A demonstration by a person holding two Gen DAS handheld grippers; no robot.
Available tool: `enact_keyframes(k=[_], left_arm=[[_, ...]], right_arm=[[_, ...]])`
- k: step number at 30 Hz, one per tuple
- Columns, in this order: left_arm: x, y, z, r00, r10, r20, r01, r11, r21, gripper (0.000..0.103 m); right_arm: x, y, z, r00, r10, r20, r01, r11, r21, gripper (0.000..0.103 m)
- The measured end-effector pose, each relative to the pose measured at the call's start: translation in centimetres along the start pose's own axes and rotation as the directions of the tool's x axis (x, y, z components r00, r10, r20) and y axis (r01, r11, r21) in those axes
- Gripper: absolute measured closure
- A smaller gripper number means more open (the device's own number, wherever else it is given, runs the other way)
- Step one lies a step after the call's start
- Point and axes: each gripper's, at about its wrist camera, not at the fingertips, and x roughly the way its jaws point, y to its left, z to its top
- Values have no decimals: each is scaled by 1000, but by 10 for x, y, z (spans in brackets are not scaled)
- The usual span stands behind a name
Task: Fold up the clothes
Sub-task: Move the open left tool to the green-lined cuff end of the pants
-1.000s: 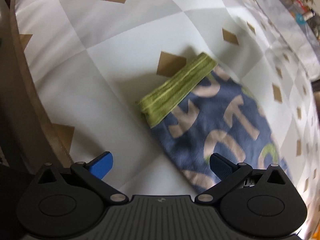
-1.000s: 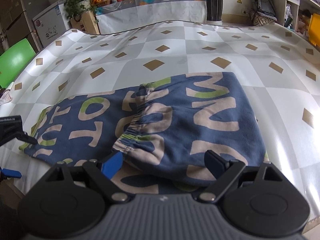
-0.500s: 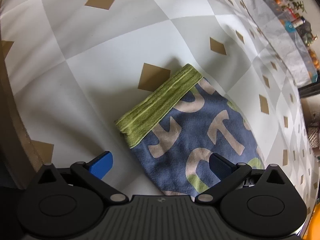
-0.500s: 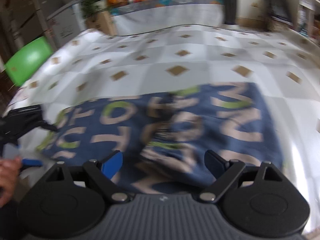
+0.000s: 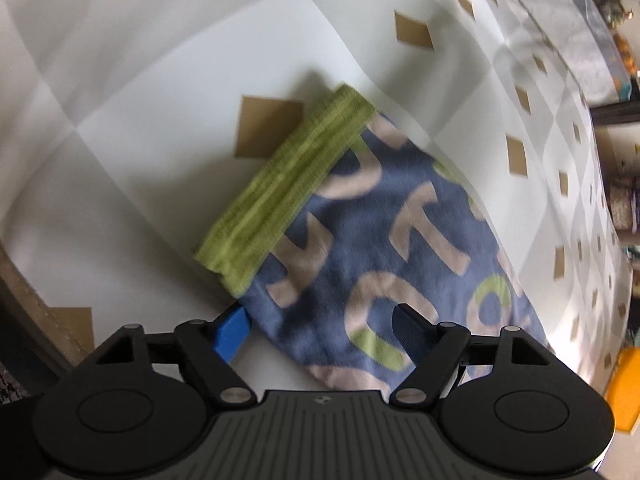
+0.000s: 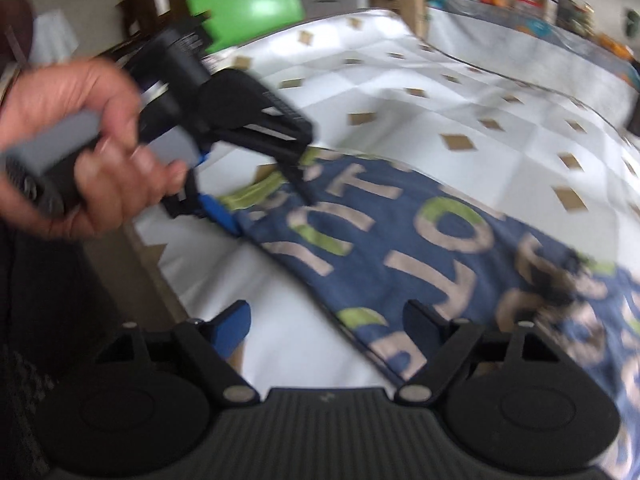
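Blue trousers (image 5: 372,256) with tan and green letters lie flat on the checked tablecloth (image 5: 160,80), one leg ending in a green ribbed cuff (image 5: 288,188). My left gripper (image 5: 320,326) points down over that leg just behind the cuff. Its jaws are closing, with the cloth's edge between them and the pads clear of it. In the right wrist view the same trousers (image 6: 440,240) run off to the right, and the left gripper (image 6: 260,196) sits in a person's hand (image 6: 80,152). My right gripper (image 6: 326,318) hovers over the near hem, jaws closing, with cloth only by its right finger.
The table's near edge (image 5: 24,292) runs along the left. A green chair (image 6: 248,8) stands behind the far corner. A second covered table (image 6: 540,36) with fruit and plants lies beyond. An orange object (image 5: 624,388) sits at lower right.
The left gripper came in over the cuffed leg end and its jaws narrowed. The right gripper swung and rolled left, bringing the hand and left gripper into view, and narrowed slightly.
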Motion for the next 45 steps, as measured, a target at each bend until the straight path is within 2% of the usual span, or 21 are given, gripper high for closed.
enact_keyframes(k=[3,6,9,18,21,25,28,34,36,37,40,45], left_arm=[[0,-8,4,998,28,-62,-25,999,43,27],[-1,-17,10,990,113,-89,-101,987,129,25],[0,-22,17,979,155,-129,-131,976,176,22],[1,-22,36,960,195,-201,-144,959,244,19],[3,-19,43,956,204,-213,-149,958,245,18],[8,-15,52,958,187,-218,-140,967,214,18],[10,-19,57,961,192,-198,-145,962,231,18],[11,-30,66,961,250,-117,-198,920,338,18],[14,-31,68,953,287,-99,-231,898,375,18],[15,-31,68,950,299,-89,-241,886,397,14],[14,-33,68,949,311,-53,-255,854,454,11],[12,-34,68,954,300,-30,-250,844,474,10]], right_arm=[[9,12,6,1000,4,-10,-5,998,-67,30],[18,25,10,1000,13,-1,-13,994,-112,37],[26,38,13,1000,18,13,-16,987,-163,41],[52,57,22,998,61,24,-53,967,-249,41],[64,62,25,998,63,23,-54,960,-274,40],[81,70,31,997,81,12,-74,955,-286,40],[90,80,33,996,84,18,-73,942,-329,39],[109,87,36,997,62,52,-37,921,-388,37],[116,86,37,997,50,52,-25,916,-400,37],[119,86,38,998,46,50,-22,915,-402,37],[128,83,40,999,39,38,-20,916,-400,38],[140,84,41,999,31,37,-13,912,-411,40]])
